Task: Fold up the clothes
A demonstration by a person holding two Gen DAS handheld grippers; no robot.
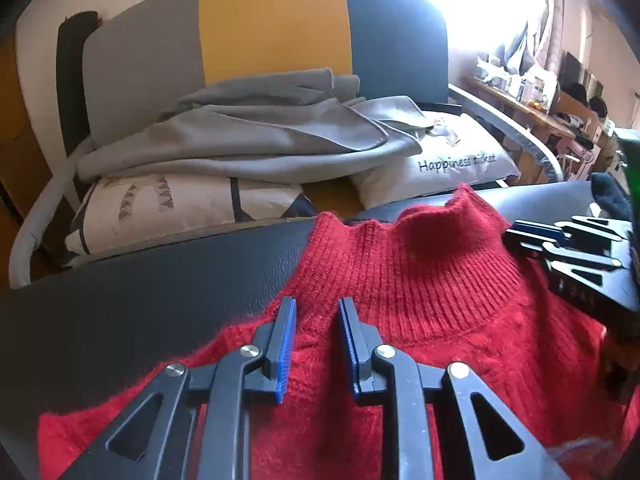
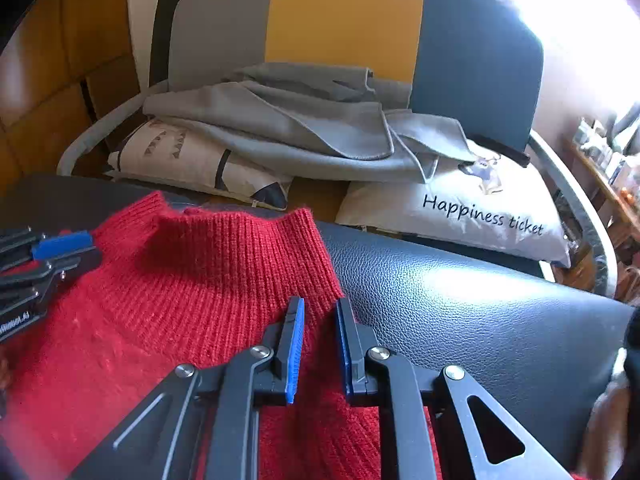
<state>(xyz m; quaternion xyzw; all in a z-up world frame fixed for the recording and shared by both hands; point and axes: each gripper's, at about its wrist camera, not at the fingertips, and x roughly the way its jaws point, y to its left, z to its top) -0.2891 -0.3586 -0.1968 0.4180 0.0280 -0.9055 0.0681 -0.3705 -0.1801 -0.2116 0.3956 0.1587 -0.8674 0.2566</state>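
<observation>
Red knit sweater lies spread on the black leather counter, ribbed high collar pointing away toward the chair stacked with grey cloth and pillows. Collar and shoulder area lie flat; lower body and sleeves fall outside both views, so how many folds exist cannot be told. Scene fits either a garment laid out for folding or one mid-fold with shoulders next to be turned in. Left tool sits low over the left shoulder beside the collar, jaws apart, nothing between them. Right tool sits over the right shoulder at the collar edge, jaws likewise apart, gripping nothing. Both point forward, roughly parallel
</observation>
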